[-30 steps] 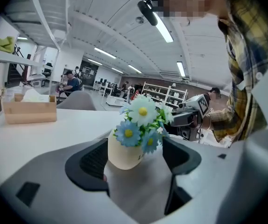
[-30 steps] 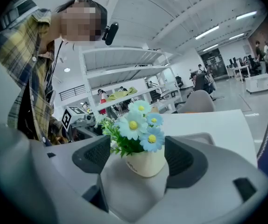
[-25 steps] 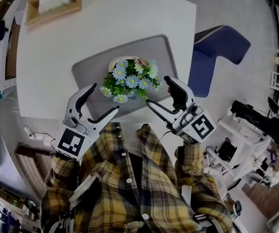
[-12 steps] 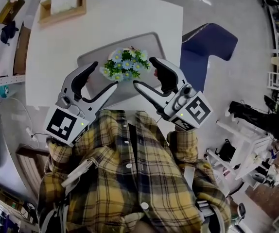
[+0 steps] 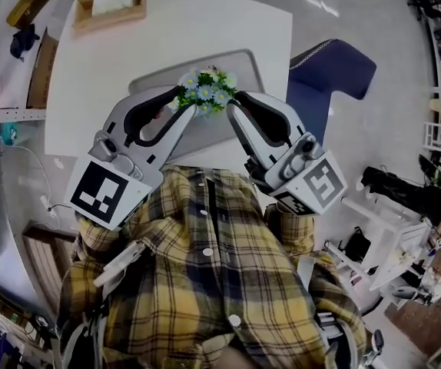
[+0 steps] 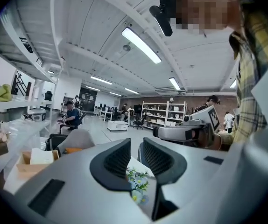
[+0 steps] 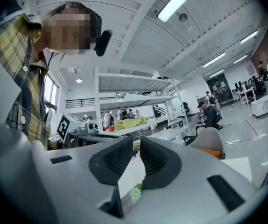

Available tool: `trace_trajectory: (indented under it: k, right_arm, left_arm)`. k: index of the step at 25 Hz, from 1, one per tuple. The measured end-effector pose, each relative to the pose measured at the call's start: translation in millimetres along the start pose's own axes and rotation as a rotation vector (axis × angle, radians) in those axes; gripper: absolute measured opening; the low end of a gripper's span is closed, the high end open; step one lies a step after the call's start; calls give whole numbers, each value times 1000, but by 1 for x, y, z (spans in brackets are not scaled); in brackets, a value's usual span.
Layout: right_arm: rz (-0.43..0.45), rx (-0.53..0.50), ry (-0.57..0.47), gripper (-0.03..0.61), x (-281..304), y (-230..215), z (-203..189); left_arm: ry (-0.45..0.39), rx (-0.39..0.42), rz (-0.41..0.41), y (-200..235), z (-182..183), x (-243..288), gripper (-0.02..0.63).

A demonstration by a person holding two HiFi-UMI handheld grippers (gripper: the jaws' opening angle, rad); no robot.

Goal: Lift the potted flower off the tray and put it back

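Observation:
The potted flower (image 5: 205, 91), with pale blue and white daisies, stands on the grey tray (image 5: 243, 64) on the white table (image 5: 113, 75). Both grippers are held high above it, close to the head camera and clear of the plant. My left gripper (image 5: 184, 102) is closing, with a narrow gap left between its pads and nothing in it. My right gripper (image 5: 240, 108) is closing too, also on nothing. In the left gripper view the flowers (image 6: 137, 181) show far below the left gripper (image 6: 135, 155). The right gripper (image 7: 136, 160) has one daisy (image 7: 135, 192) beneath it.
A wooden tissue box (image 5: 113, 4) sits at the table's far left. A dark blue chair (image 5: 336, 71) stands to the right of the table. The left gripper view shows shelving and seated people behind the right gripper (image 6: 190, 132).
Both grippers have risen toward the head camera. Their jaws have gone from wide open to a narrow gap. The flower still stands on the tray.

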State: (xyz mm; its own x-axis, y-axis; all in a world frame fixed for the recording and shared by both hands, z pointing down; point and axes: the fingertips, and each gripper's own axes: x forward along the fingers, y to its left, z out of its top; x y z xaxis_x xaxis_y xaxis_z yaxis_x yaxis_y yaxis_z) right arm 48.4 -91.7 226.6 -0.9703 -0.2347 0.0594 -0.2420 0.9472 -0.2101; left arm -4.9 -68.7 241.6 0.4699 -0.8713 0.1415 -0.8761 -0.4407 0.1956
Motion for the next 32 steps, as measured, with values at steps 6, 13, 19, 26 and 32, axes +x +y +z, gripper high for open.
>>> trace_trajectory:
  k: [6, 13, 19, 26, 32]
  right_arm:
    - [-14, -9, 10, 16, -1, -3, 2]
    - [-32, -2, 16, 3, -5, -12, 7]
    - [-30, -9, 36, -2, -4, -20, 4]
    - [-4, 4, 76, -2, 3, -21, -1]
    - [-1, -20, 93, -2, 3, -22, -5]
  left_arm:
    - [32, -1, 26, -4, -1, 3, 20]
    - [32, -16, -6, -13, 4, 15, 9]
    - [39, -20, -2, -9, 5, 18, 9]
    - [61, -25, 6, -3, 2, 20, 9]
    - [65, -25, 14, -4, 0, 20, 9]
